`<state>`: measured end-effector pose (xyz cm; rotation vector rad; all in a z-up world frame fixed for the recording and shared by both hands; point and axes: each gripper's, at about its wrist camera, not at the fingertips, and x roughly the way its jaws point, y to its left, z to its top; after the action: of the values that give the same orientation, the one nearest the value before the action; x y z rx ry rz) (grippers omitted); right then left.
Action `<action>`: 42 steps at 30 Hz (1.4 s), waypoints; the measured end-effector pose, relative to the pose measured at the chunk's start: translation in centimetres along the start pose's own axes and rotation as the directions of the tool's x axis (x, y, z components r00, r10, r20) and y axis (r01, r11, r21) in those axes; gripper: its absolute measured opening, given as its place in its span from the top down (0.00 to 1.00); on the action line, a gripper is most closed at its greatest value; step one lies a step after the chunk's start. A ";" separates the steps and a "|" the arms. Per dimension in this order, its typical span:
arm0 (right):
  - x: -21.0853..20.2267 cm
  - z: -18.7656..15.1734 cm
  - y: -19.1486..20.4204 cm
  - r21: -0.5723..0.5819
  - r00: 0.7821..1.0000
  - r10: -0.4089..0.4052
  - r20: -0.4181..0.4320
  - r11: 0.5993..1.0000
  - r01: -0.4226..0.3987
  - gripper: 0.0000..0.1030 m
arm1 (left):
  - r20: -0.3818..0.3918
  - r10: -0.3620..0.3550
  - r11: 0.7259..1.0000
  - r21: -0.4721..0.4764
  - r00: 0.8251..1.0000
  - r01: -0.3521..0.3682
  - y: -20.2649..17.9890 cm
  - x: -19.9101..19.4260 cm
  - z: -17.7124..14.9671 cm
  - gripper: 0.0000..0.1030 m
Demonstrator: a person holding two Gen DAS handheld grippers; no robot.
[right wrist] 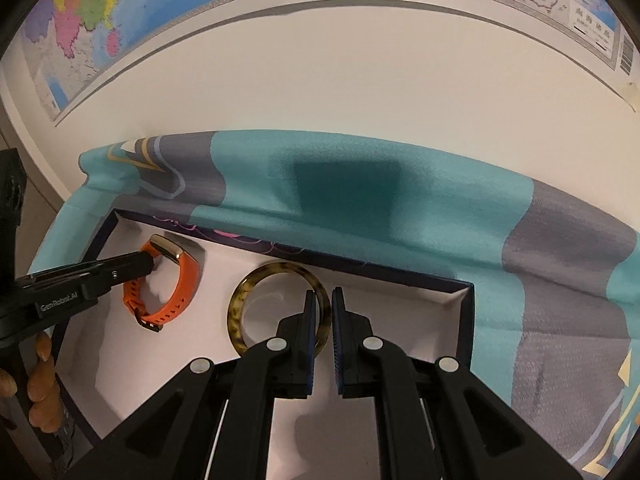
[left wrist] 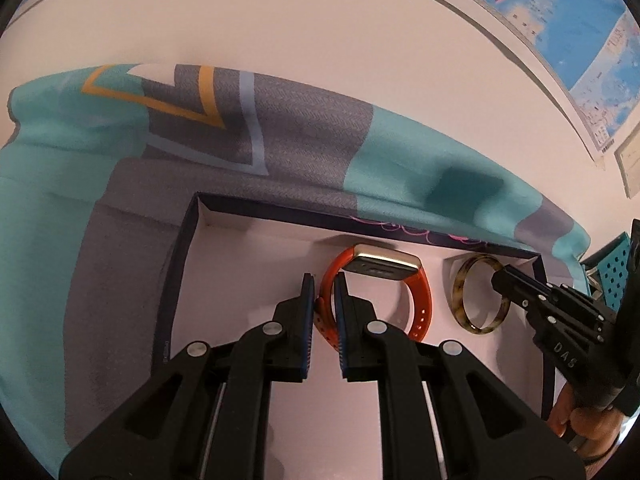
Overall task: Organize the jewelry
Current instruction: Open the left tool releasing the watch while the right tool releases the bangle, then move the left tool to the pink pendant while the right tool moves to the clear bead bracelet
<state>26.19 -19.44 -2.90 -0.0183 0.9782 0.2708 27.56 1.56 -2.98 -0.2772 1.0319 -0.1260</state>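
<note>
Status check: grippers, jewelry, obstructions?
Left gripper shut on orange watch. Right gripper shut on tortoiseshell bangle. Both inside box. Nothing blocking.

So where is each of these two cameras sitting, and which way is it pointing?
Left wrist view: sits on the left gripper, looking down along its fingers into the box; they pinch the orange watch. A hand shows at right.
Right wrist view: sits on the right gripper, looking down at the tortoiseshell bangle it grips; fingers show at left.
Both share the box, watch, bangle, each other's gripper, and the teal cloth.
</note>
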 end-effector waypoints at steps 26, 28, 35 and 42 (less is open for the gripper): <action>-12.3 -17.4 2.2 -0.222 0.991 0.111 0.072 0.971 -0.092 0.66 | 0.172 -0.063 0.970 0.242 0.983 0.020 1.9 -11.7 -12.8 0.42; -12.3 -18.1 2.1 -0.232 0.992 0.105 0.070 0.969 -0.086 0.66 | 0.179 -0.063 0.967 0.256 0.982 0.015 2.1 -11.7 -13.8 0.42; -10.8 -19.2 3.4 -0.307 0.997 0.057 0.056 0.951 -0.037 0.65 | 0.188 -0.075 0.959 0.281 0.979 0.020 1.8 -12.9 -15.7 0.40; -10.0 -18.3 4.4 -0.346 0.996 0.054 0.070 0.938 -0.027 0.64 | 0.155 -0.069 0.958 0.287 0.986 0.022 2.2 -12.4 -16.7 0.40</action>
<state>4.94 -19.92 -4.46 -0.3071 0.8435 0.4761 6.85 3.74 -1.37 -0.0480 0.8319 -0.2863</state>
